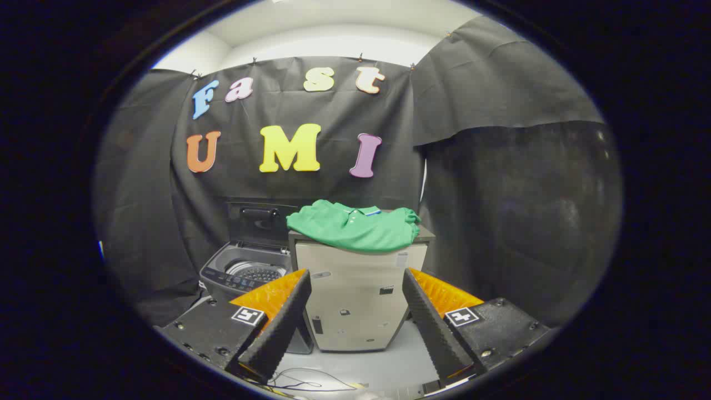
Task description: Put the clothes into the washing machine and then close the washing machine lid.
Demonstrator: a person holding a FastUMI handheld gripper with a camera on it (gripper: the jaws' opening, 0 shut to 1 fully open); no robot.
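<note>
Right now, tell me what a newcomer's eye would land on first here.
First, the green polo shirt, lying folded on top of a pale cabinet straight beyond the fingers. Next, the washing machine just left of that cabinet, its lid raised and the drum exposed. The gripper is open, its fingers spread wide with nothing between them, short of the cabinet.

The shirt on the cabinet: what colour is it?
Green, with a blue-edged collar: the shirt in the gripper view, beyond the open gripper.
</note>
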